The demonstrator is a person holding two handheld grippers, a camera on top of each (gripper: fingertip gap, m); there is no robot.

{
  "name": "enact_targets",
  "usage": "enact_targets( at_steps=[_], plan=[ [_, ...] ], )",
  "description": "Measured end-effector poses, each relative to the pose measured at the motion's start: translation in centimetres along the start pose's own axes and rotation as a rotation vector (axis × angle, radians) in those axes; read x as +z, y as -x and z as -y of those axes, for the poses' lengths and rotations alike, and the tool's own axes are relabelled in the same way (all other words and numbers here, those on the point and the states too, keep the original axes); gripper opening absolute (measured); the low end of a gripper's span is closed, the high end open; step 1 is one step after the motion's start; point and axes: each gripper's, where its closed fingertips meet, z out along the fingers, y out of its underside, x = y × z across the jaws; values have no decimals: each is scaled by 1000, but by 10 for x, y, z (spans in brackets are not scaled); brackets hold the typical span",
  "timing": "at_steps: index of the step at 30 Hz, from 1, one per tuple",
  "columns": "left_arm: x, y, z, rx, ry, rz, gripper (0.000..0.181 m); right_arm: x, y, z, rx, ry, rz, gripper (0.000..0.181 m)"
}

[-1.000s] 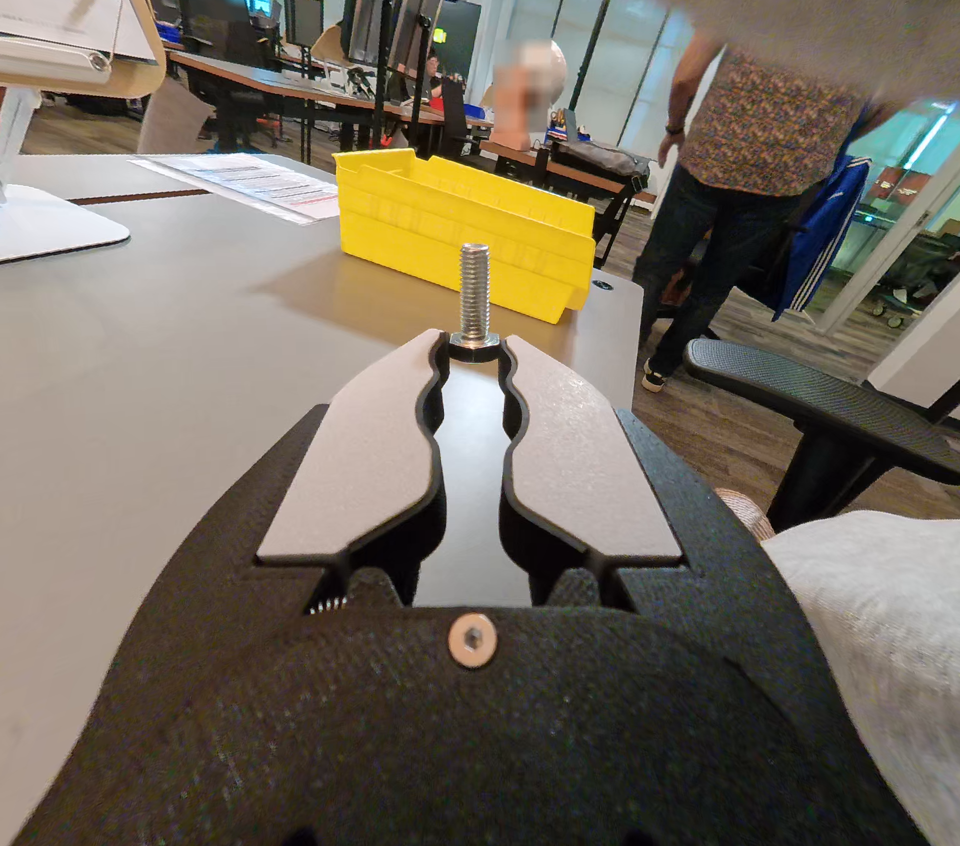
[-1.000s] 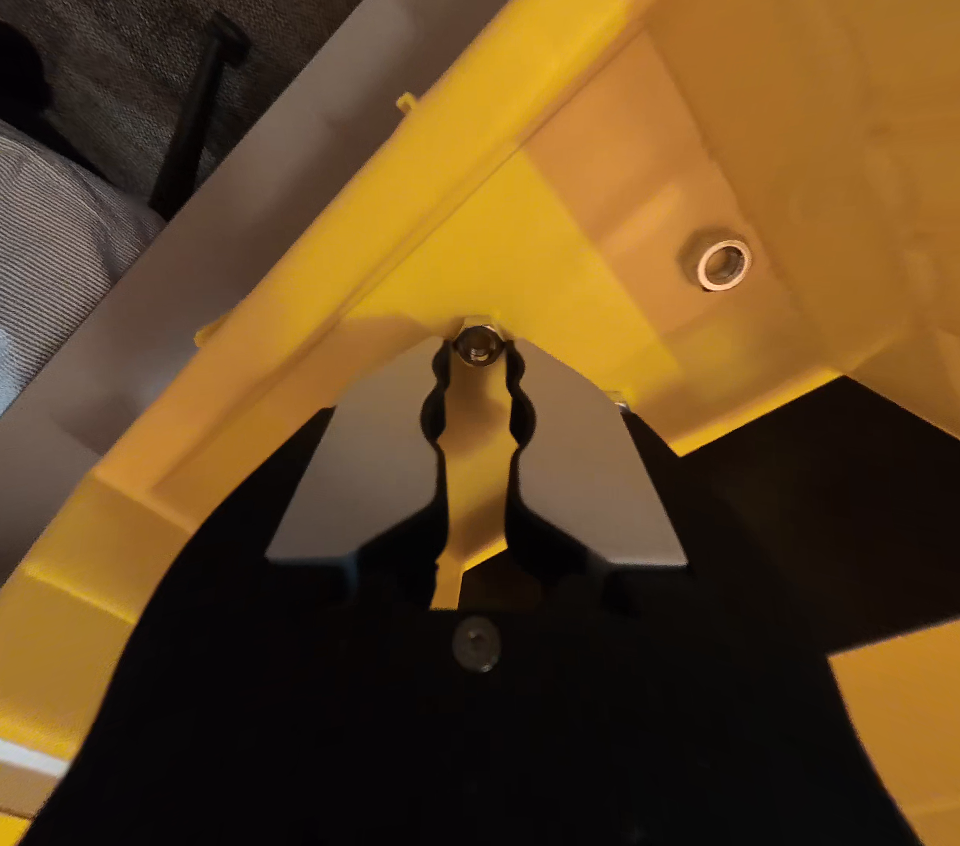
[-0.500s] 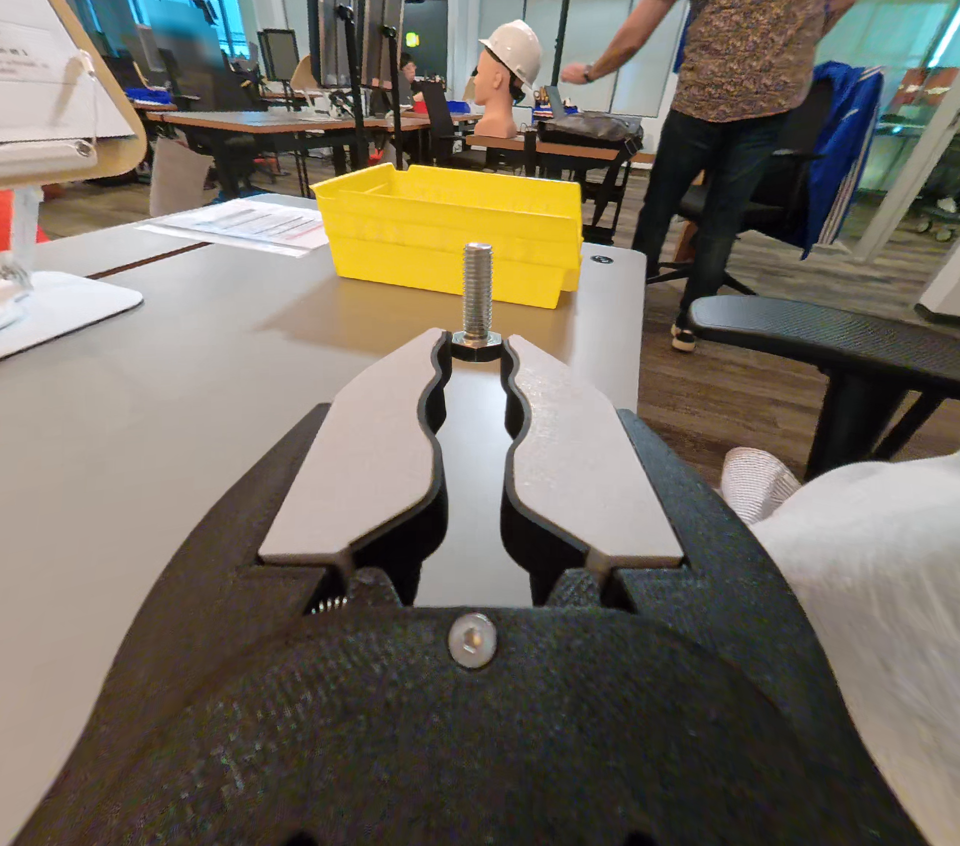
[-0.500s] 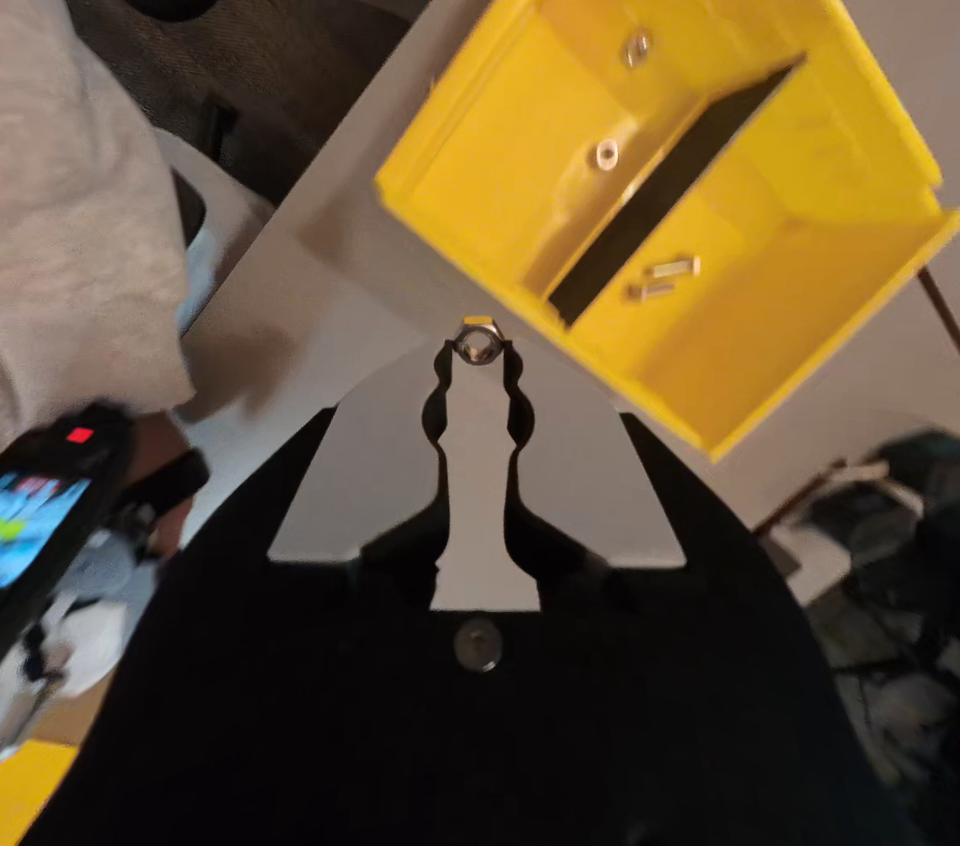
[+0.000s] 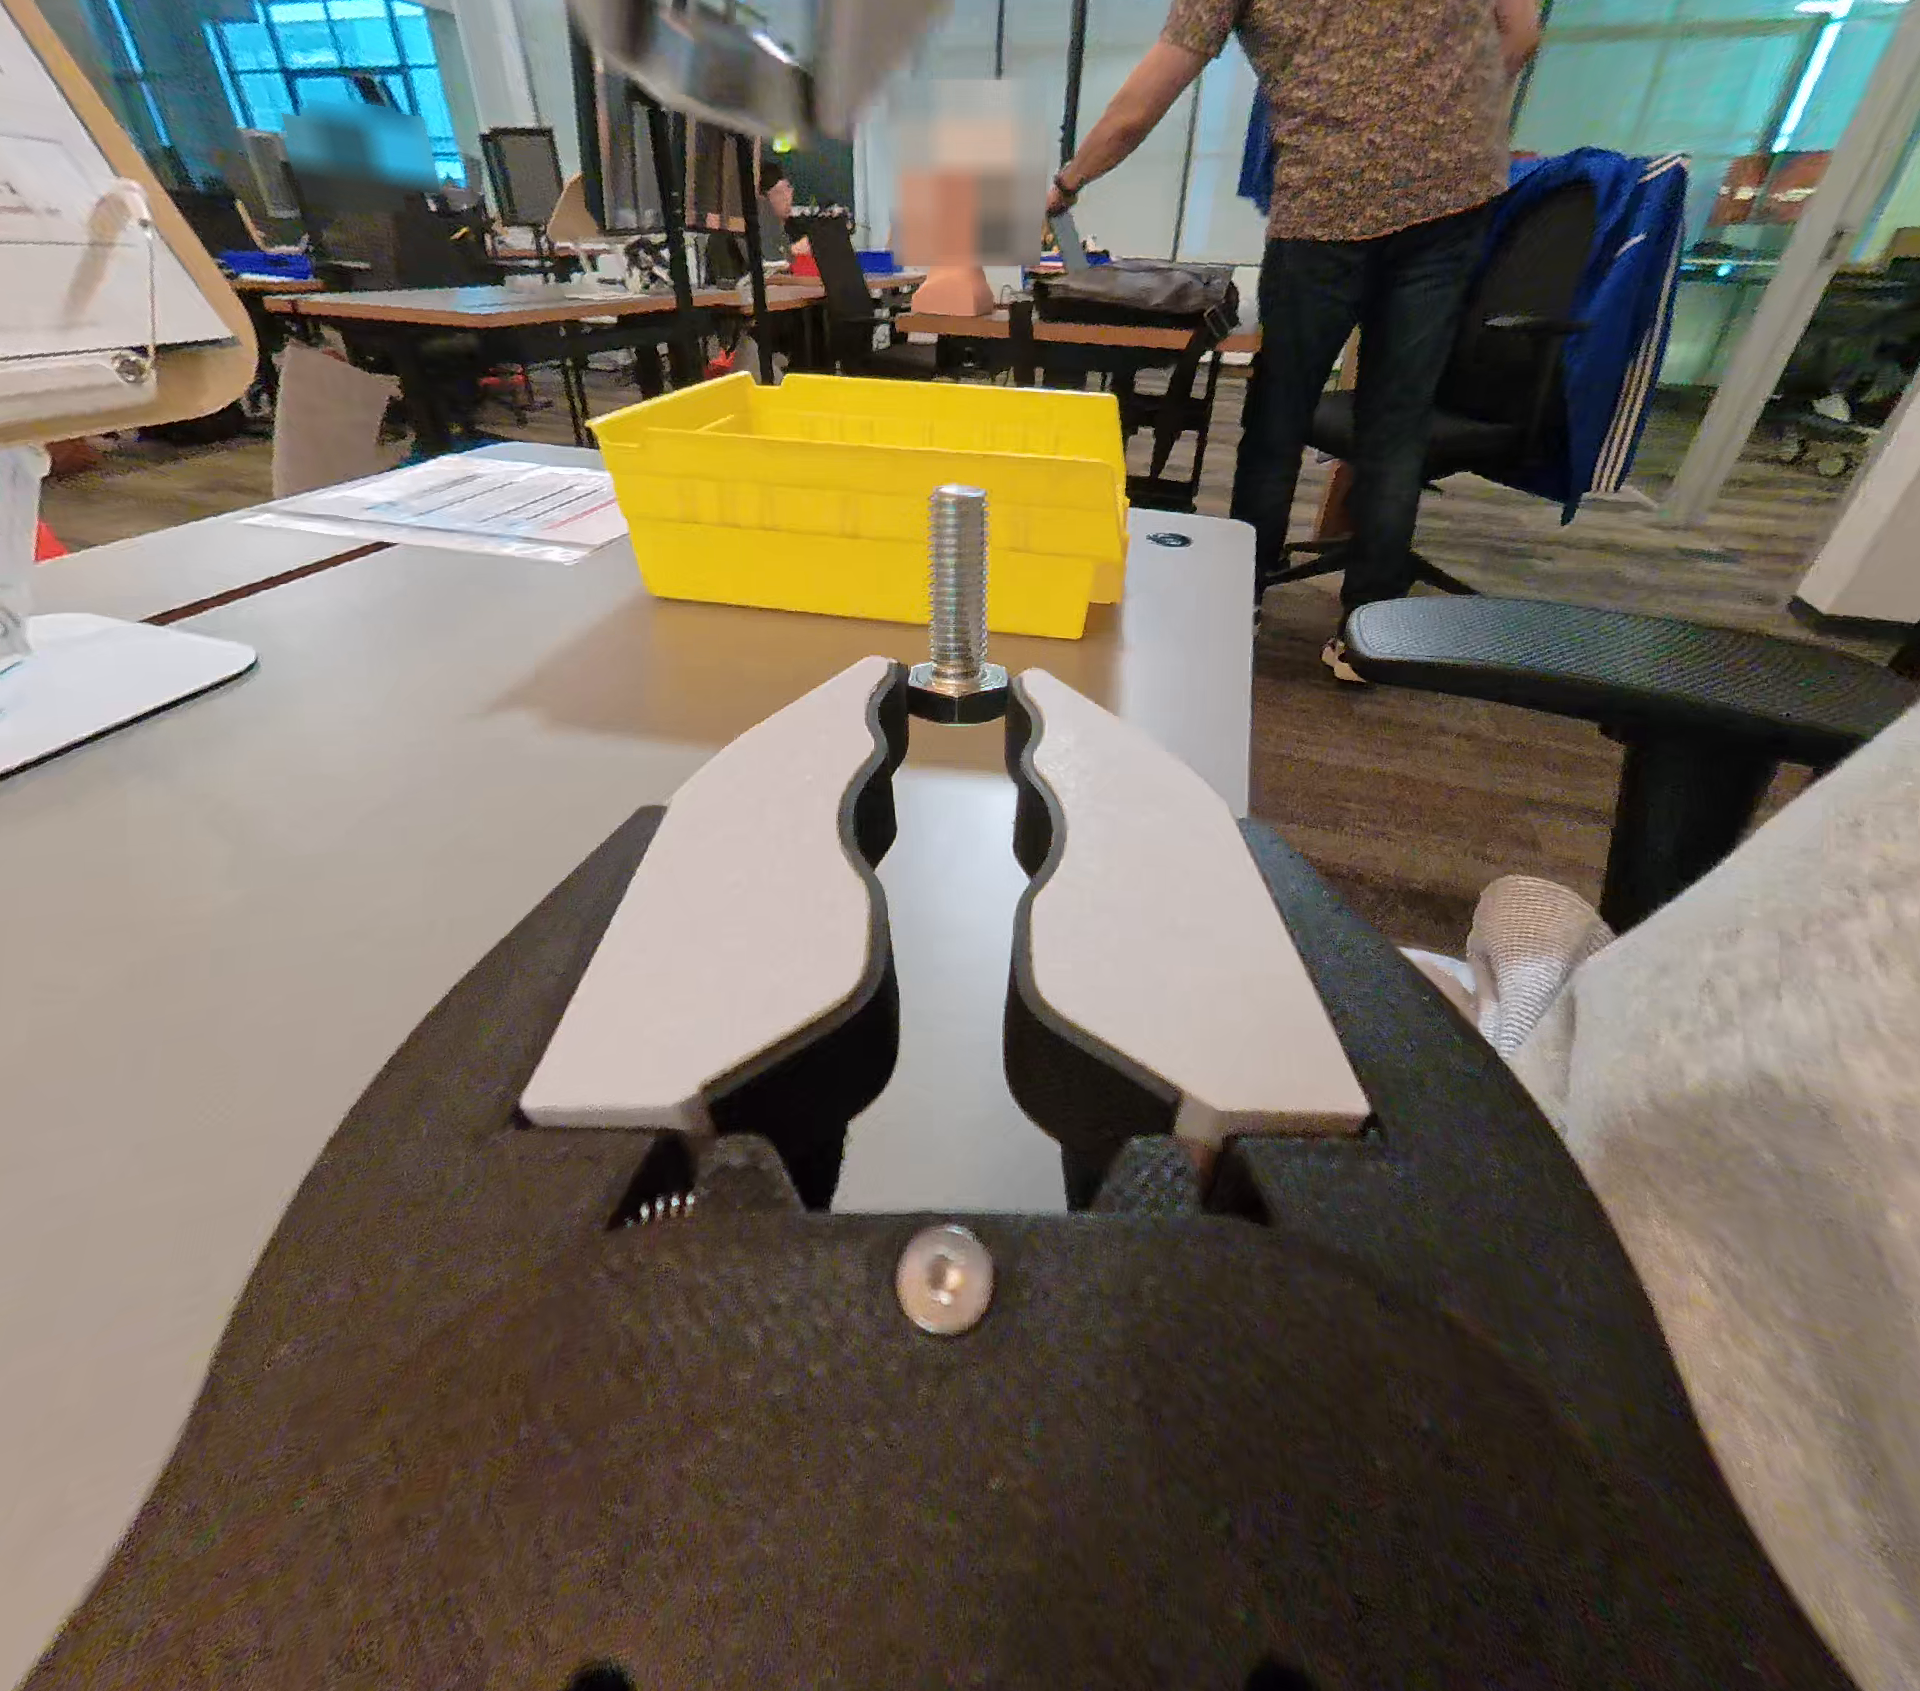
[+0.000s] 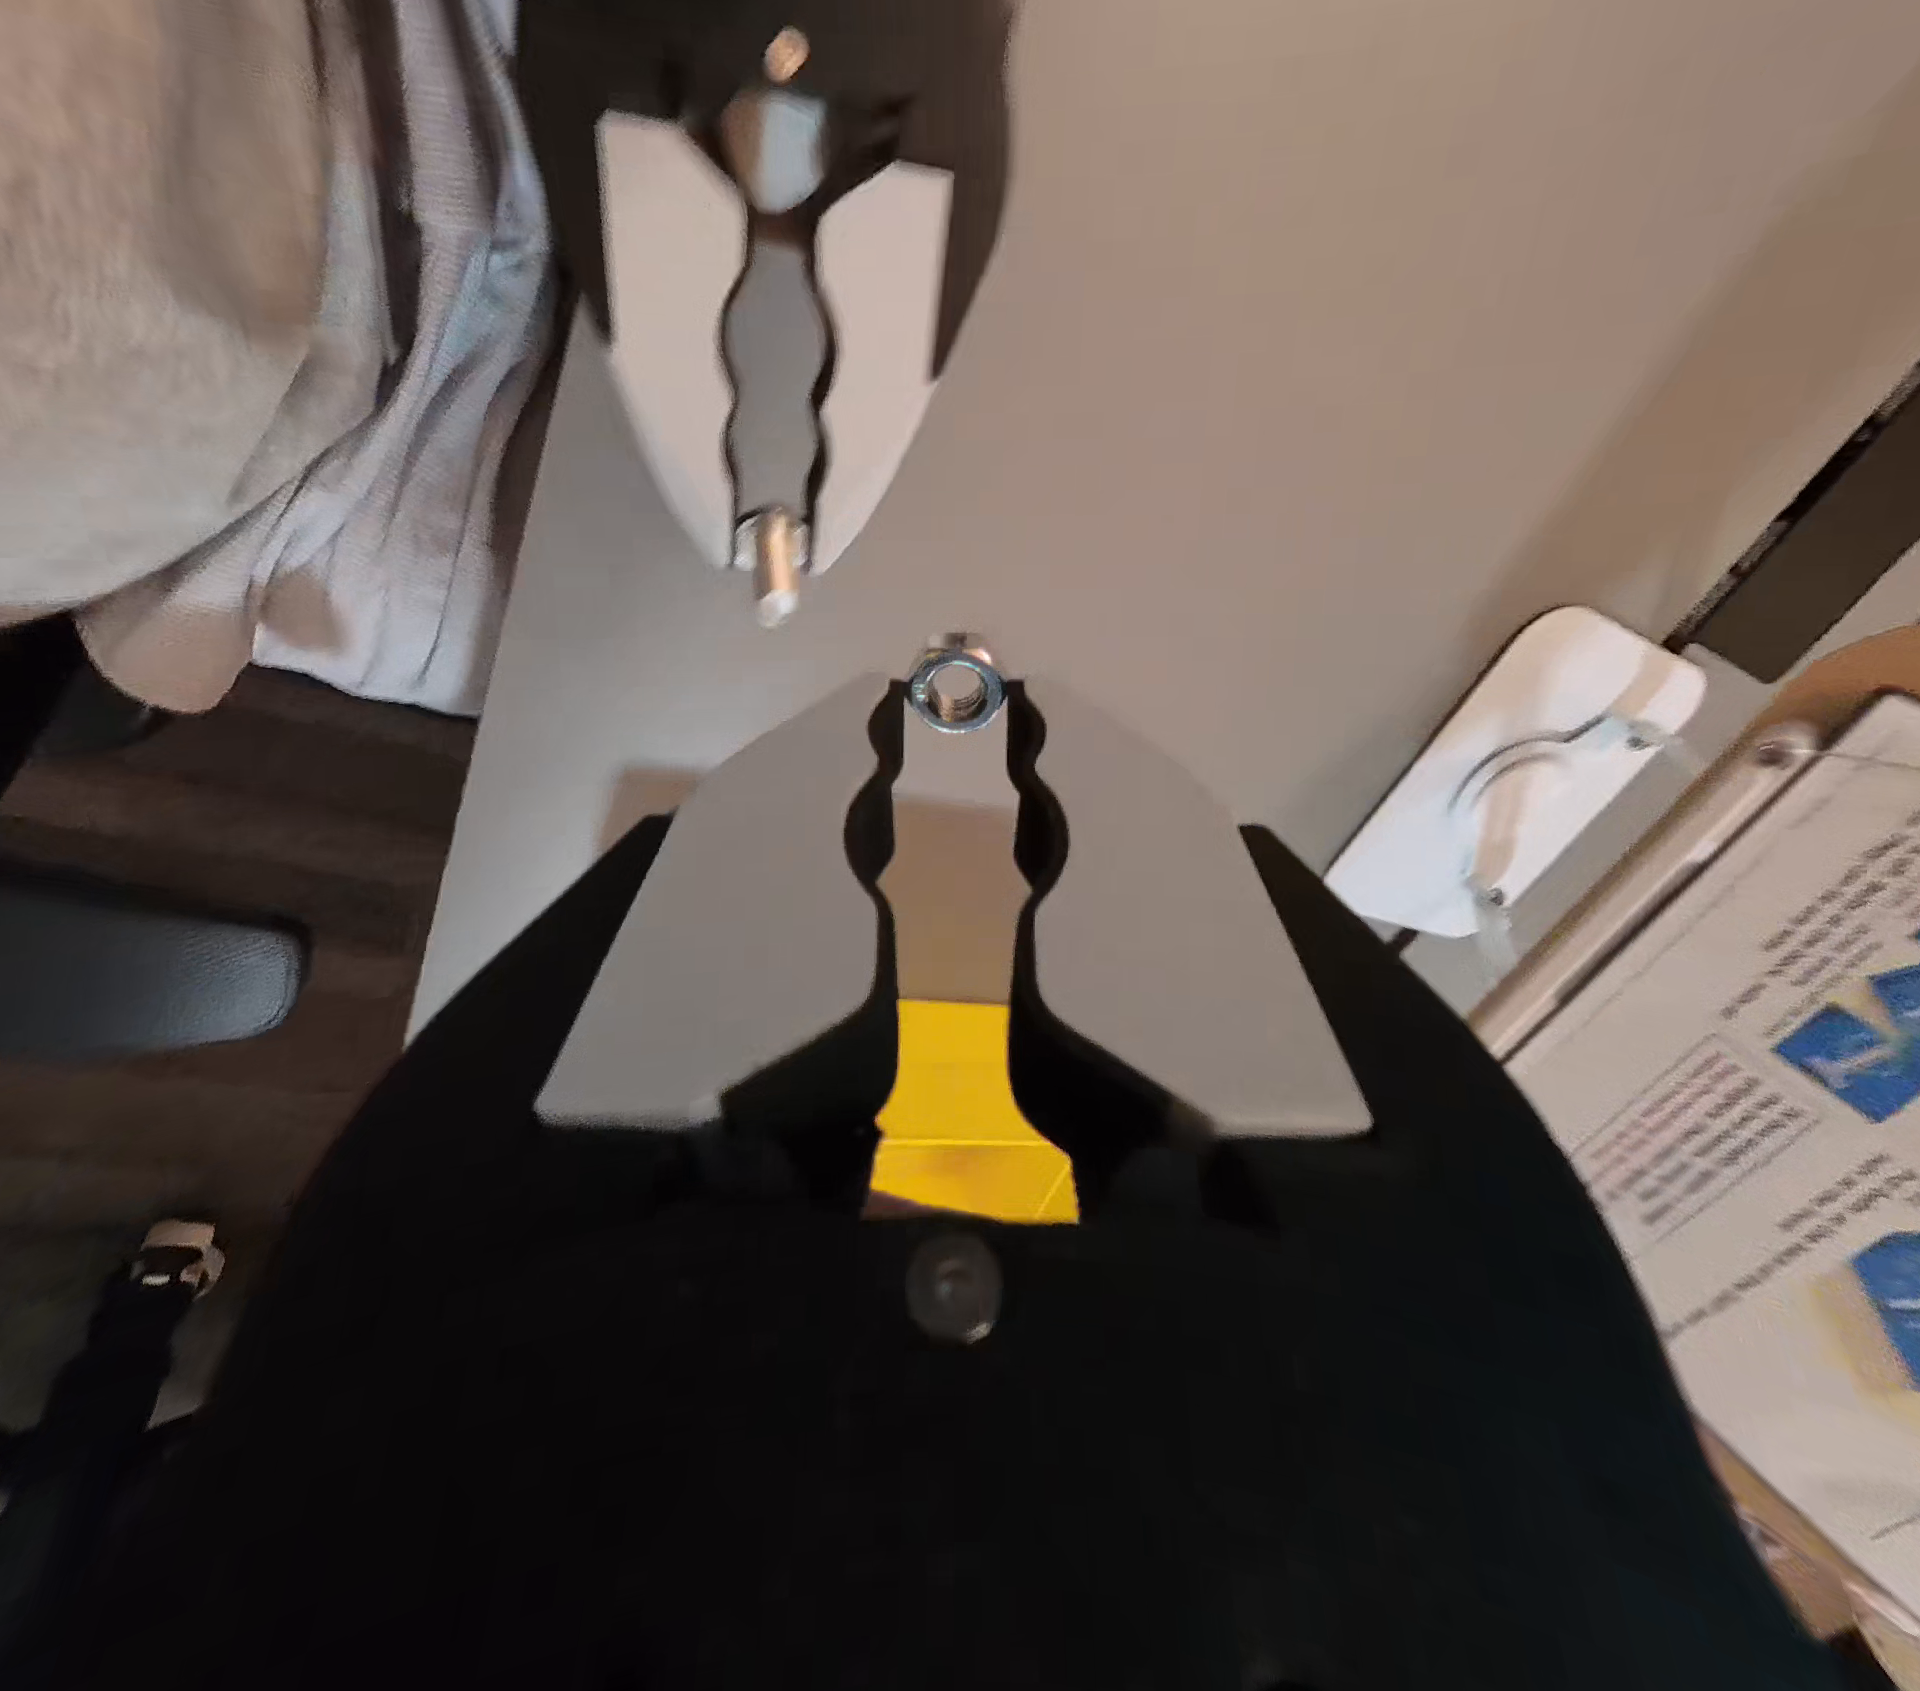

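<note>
My left gripper (image 5: 957,696) is shut on the hex head of a steel bolt (image 5: 958,581), which stands upright with its thread up, above the grey table (image 5: 312,810). My right gripper (image 6: 954,696) is shut on a small steel nut (image 6: 954,694) and looks straight down. In the right wrist view the left gripper (image 6: 774,545) and its bolt (image 6: 774,576) lie just beyond the nut, a short gap apart. The right gripper shows blurred at the top of the left wrist view (image 5: 727,52), high above the bolt. A yellow bin (image 5: 862,509) stands behind the bolt.
A sign holder on a white base (image 5: 114,675) stands at the left with a printed sheet (image 5: 457,498) by the bin. A black chair armrest (image 5: 1621,665) is right of the table edge. A person (image 5: 1361,187) stands behind near desks. My grey sleeve (image 5: 1745,1226) is at the right.
The right gripper has left the yellow bin with the nut and swung over above the left gripper's bolt. The left gripper has stayed nearly still, tilting up slightly.
</note>
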Motion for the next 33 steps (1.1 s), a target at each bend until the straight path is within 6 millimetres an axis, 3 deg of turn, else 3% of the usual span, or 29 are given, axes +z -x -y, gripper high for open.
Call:
enact_targets(
  at_steps=[1, 6, 12, 24, 33],
  plan=[
    [0, -2, 1, -3, -11, -12, 19, 2, 11, -5, -7, -2, 10, 19],
    [2, -16, 3, 24, -25, -58, 19, 9, 50, -5, -50, -72, 48, 19],
    [3, -26, 1, 49, -19, -92, 19, 23, 64, -1, -122, -86, 76, 19],
    [1, -18, 2, 46, -9, -62, 19, 32, 54, 7, -161, -87, 135, 19],
    [3, -5, -3, 46, 58, 36, 19, 39, 43, -1, -117, 5, 131, 19]
  ],
)
